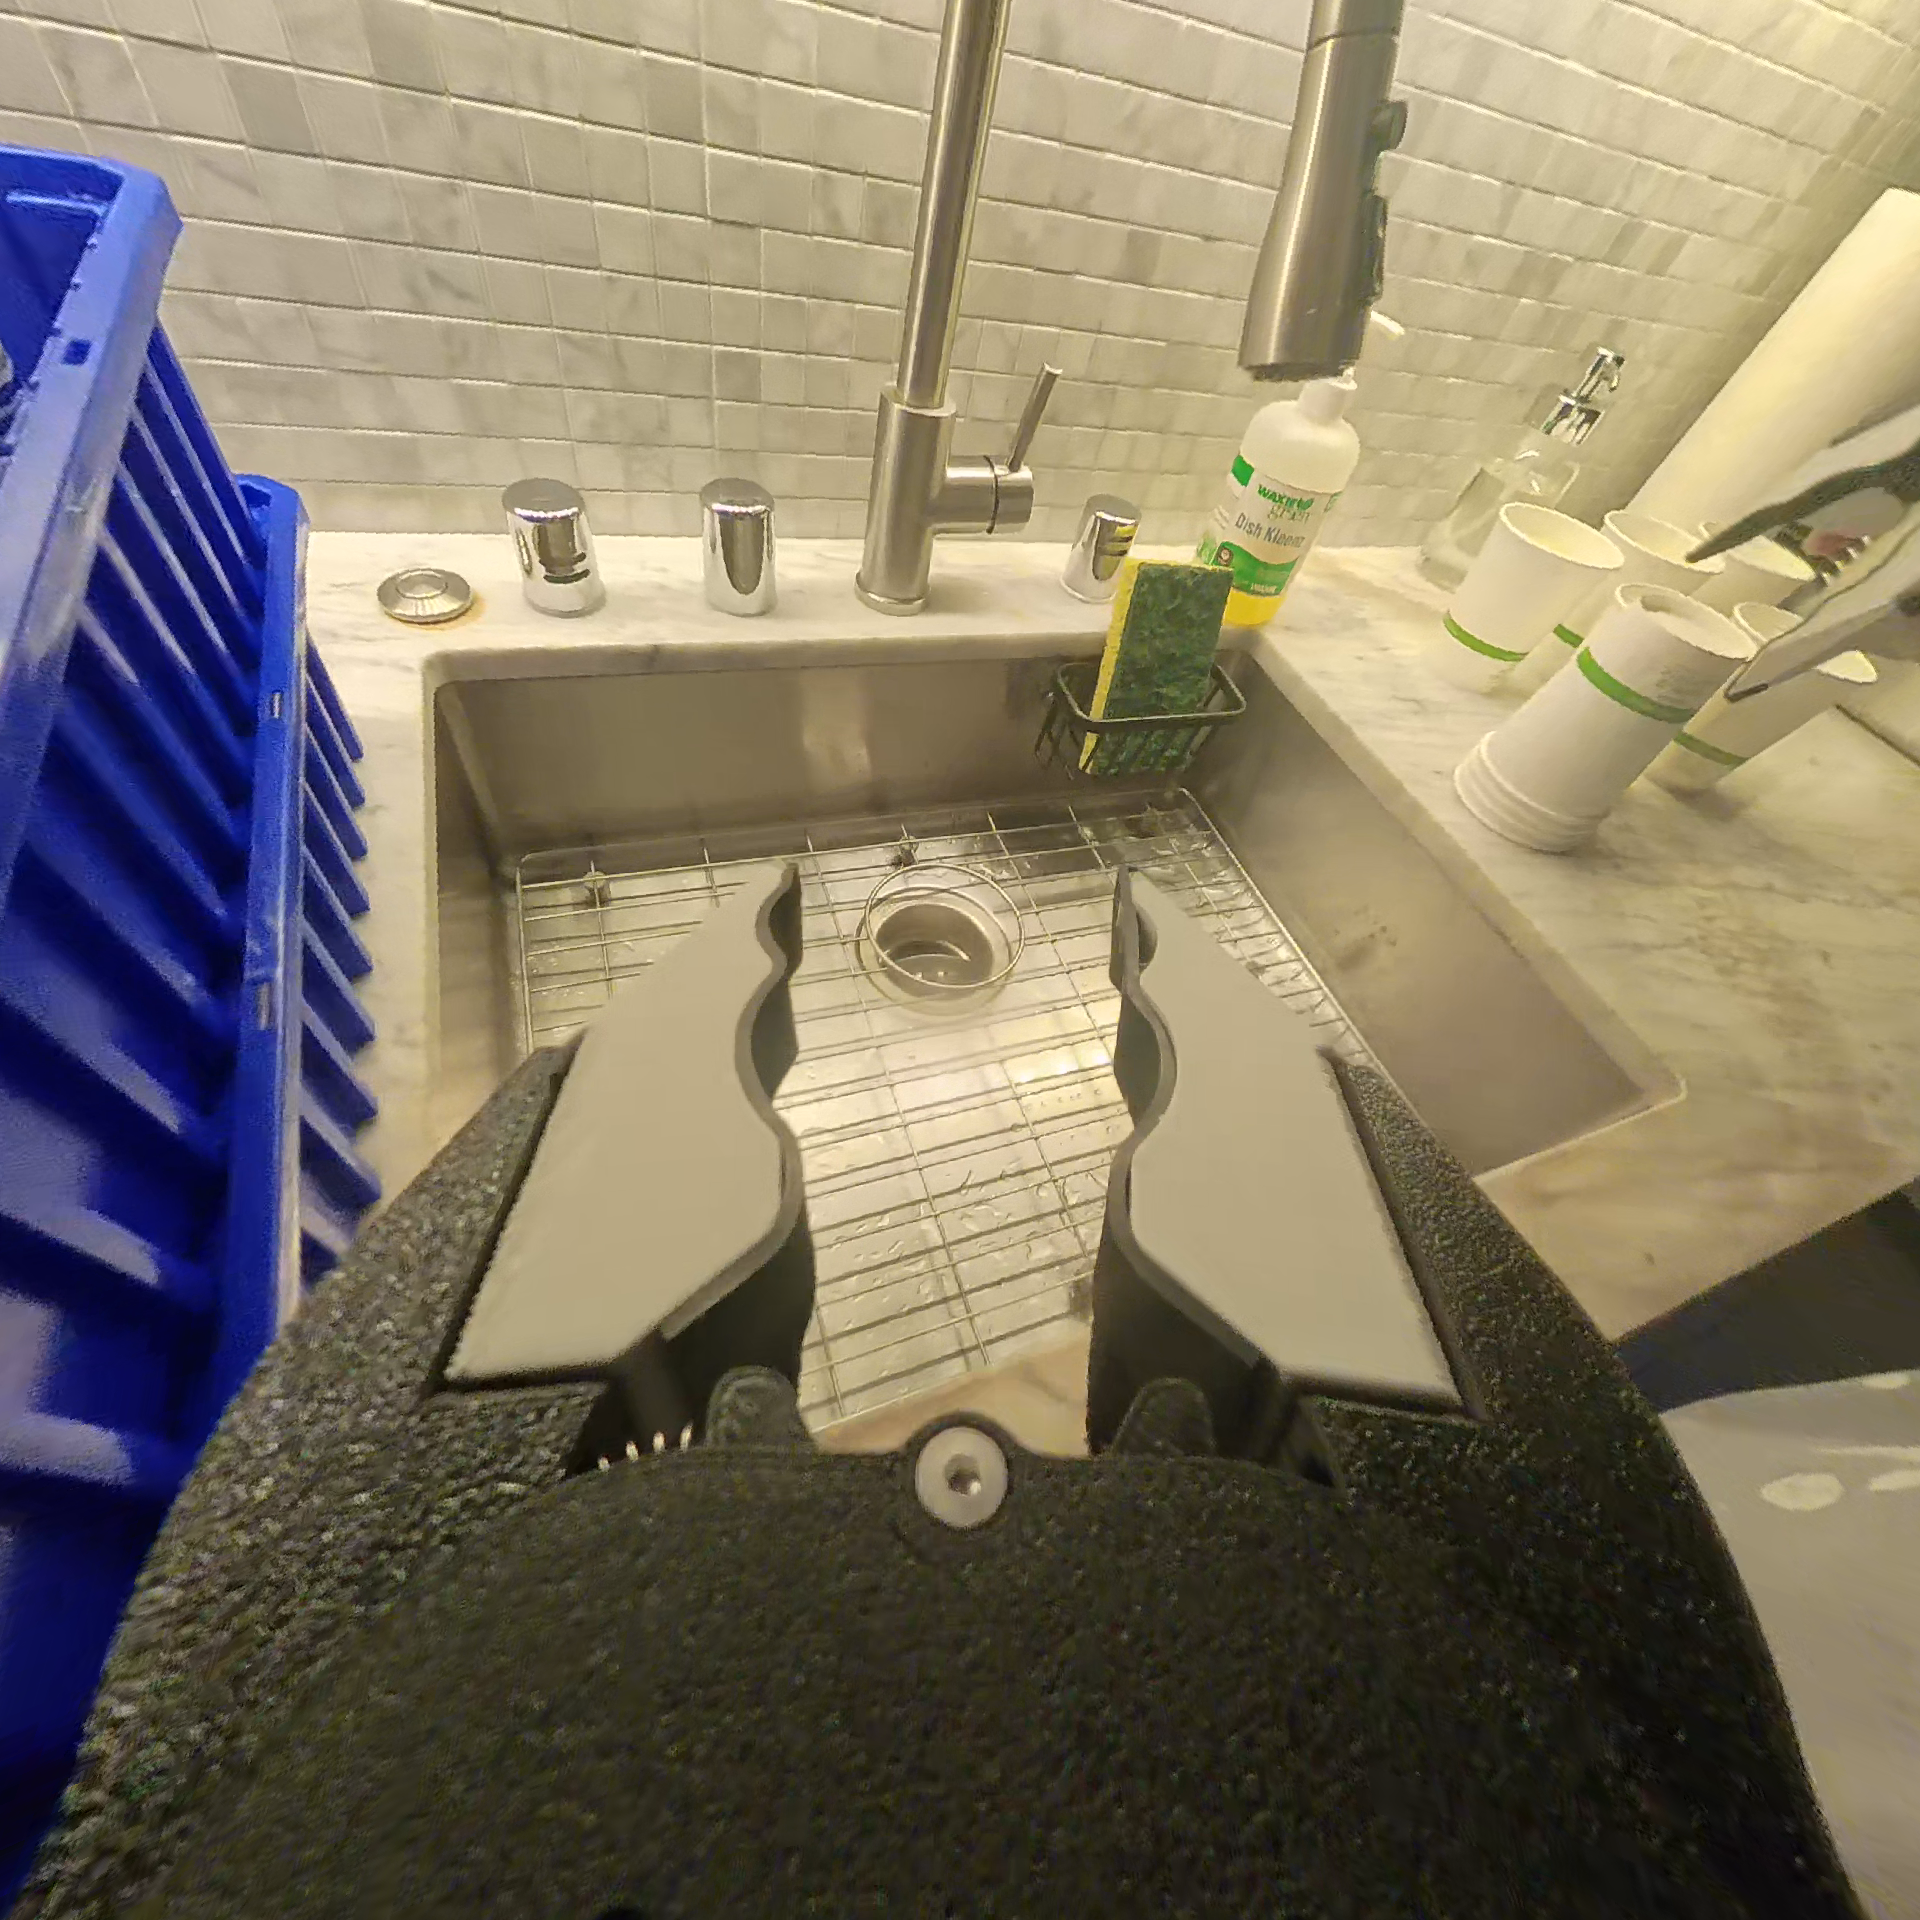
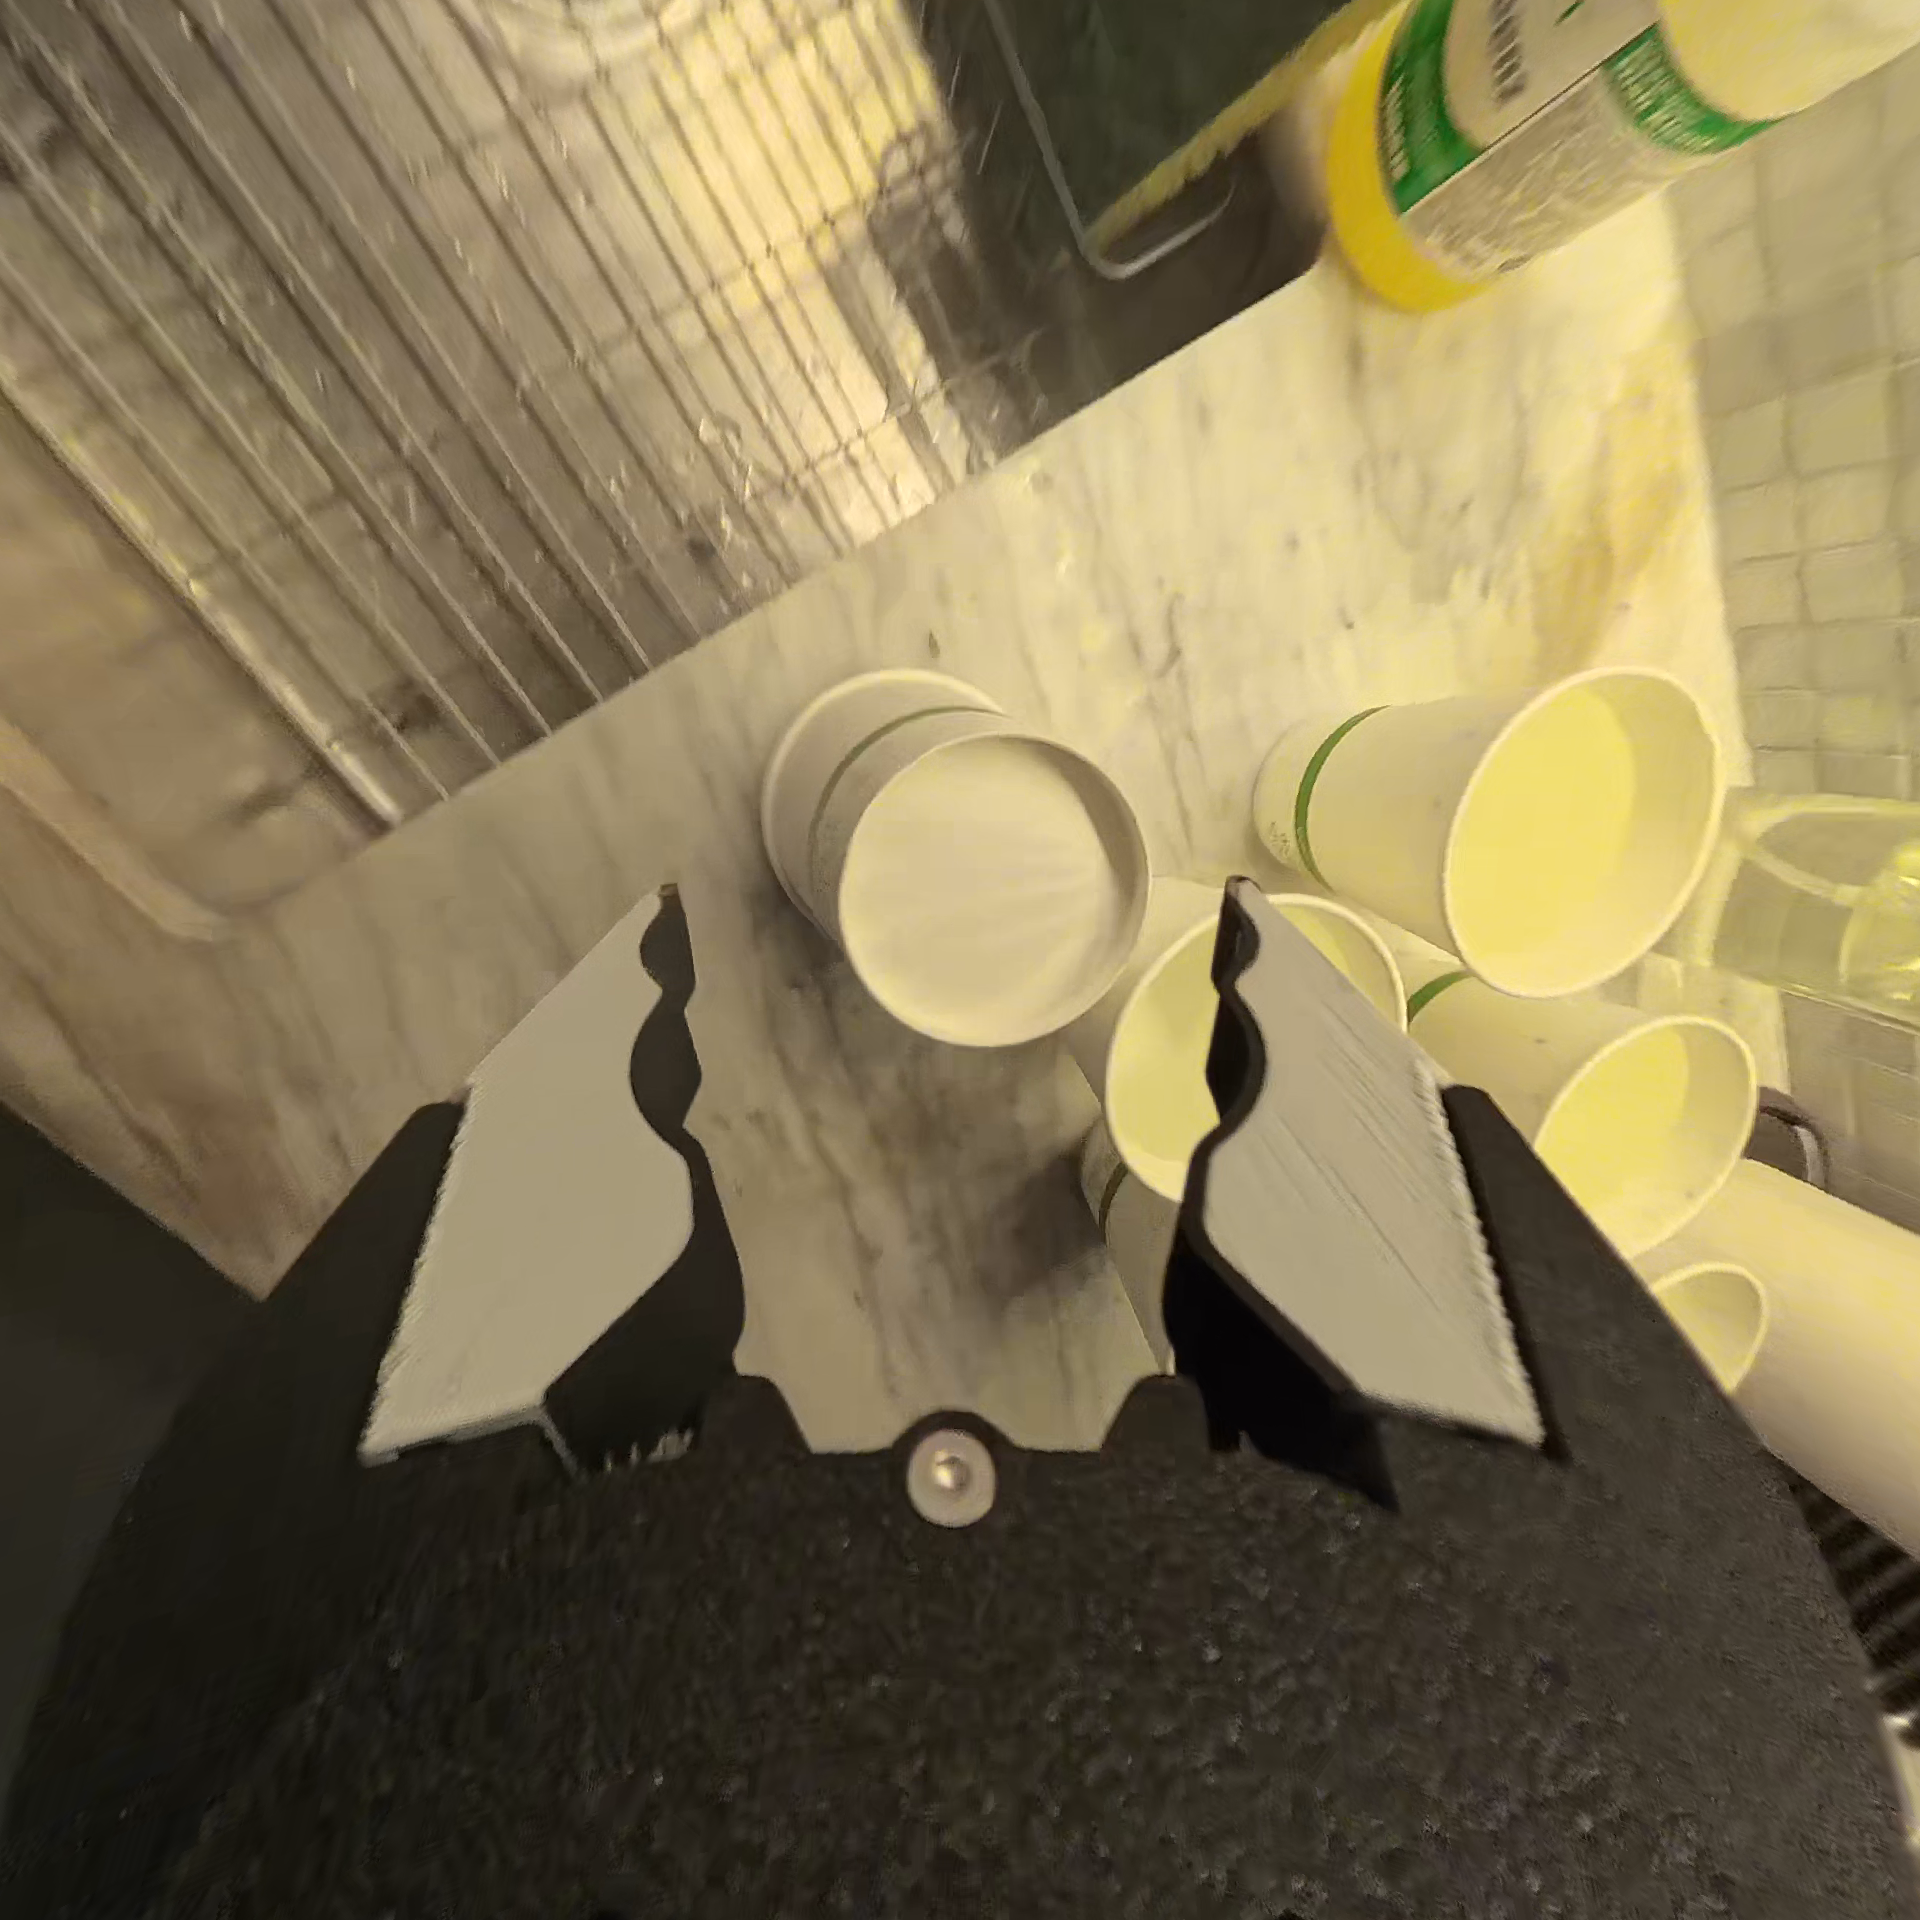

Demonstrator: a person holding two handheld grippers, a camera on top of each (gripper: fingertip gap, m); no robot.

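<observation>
the left tool point(image 1: 956, 894) hangs with its jaws spread and nothing between them, over the wet wire grid point(image 1: 935, 1122) in the stainless steel sink point(image 1: 1351, 894), the round drain point(image 1: 935, 940) just ahead of its tips. the right tool point(image 2: 951, 904), likewise spread and holding nothing, hovers above the white marble tabletop point(image 2: 935, 1195); an upside-down stack of white paper cups with a green band point(image 2: 956, 873) stands just ahead of it, and upright white paper cups point(image 2: 1195, 1039) lie under its right finger. judged from here, any closing should come squarely across a cup wall, gently, since paper crushes. a blue plastic crate point(image 1: 156, 831) stands left of the left tool; a yellow-green sponge point(image 1: 1153, 665), a soap bottle point(image 1: 1283, 488) and a grey tiled wall point(image 1: 520, 312) lie beyond.
</observation>
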